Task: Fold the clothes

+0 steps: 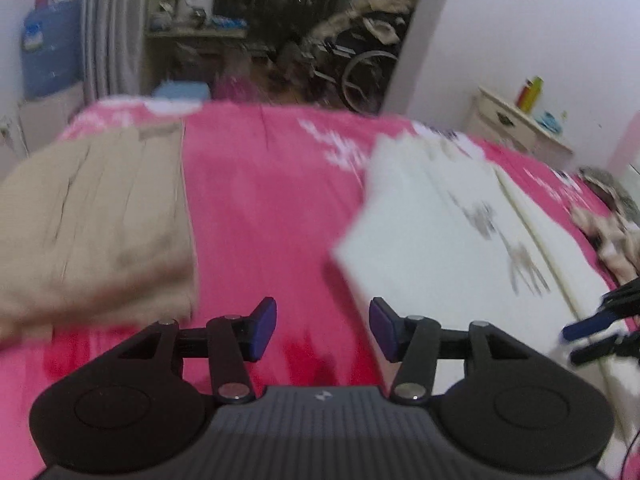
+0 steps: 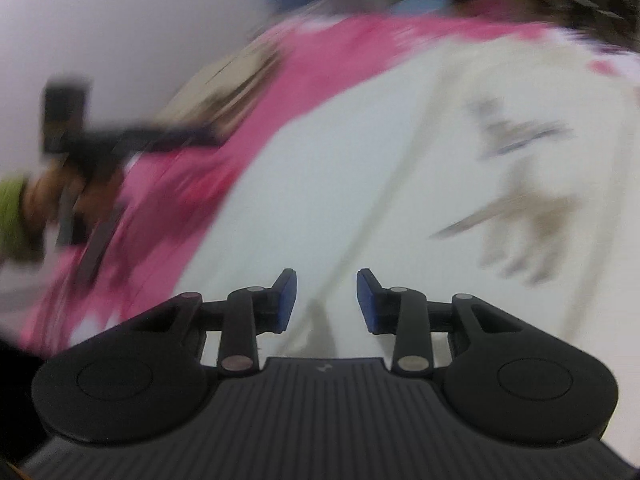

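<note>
I see both the left gripper (image 1: 323, 328) and the right gripper (image 2: 326, 300) spread apart and empty; the white garment (image 1: 448, 232) lies at two o'clock, the beige stack (image 1: 96, 216) at ten.

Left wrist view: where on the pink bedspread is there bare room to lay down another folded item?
The widest bare strip of pink bedspread runs between the beige folded garment and the white printed garment, ahead of the open left gripper. The far right edge is crowded by a rumpled clothes pile.
</note>
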A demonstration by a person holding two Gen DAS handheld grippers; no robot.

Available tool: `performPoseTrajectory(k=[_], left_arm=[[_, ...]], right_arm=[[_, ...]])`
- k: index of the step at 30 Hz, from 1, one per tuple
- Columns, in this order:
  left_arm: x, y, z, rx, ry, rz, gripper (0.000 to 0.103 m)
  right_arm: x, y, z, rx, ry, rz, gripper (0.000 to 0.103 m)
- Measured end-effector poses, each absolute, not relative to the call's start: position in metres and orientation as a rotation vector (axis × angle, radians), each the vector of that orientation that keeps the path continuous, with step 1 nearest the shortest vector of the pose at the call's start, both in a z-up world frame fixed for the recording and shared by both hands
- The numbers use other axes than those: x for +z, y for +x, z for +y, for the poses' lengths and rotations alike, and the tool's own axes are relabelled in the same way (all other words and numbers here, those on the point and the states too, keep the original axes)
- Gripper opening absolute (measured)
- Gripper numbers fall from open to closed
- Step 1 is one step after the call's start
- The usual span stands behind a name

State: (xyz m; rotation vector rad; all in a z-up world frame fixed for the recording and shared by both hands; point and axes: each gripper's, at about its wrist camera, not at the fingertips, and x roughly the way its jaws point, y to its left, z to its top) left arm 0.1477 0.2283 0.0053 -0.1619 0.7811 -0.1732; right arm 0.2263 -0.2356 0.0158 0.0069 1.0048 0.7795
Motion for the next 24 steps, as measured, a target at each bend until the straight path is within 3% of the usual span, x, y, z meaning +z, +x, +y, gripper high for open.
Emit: performPoseTrajectory(k=[6,15,19,24], left_arm=[[-0.013,0.227,0.208,-0.155,-0.286,0.837,0.056],[-0.034,0.324,0.146,-0.221,-0.237,0.842,0.057],[-0.041,0.361,0.132,-0.241,-0.249,0.836,0.057],[-0.050,0.389,0.129,-0.272,-0.297,0.839,0.057]], right_arm=[[0.007,0.313,-0.310,0.547,0.130,0.907,0.035],[0.002,0.433,-0.376,0.408,0.181,0.832,0.036],[0.001,0.482,-0.404,0.378,0.141,0.828,0.046],[-0.018,0.511,-0.404,0.354,0.198,0.882,0.049]])
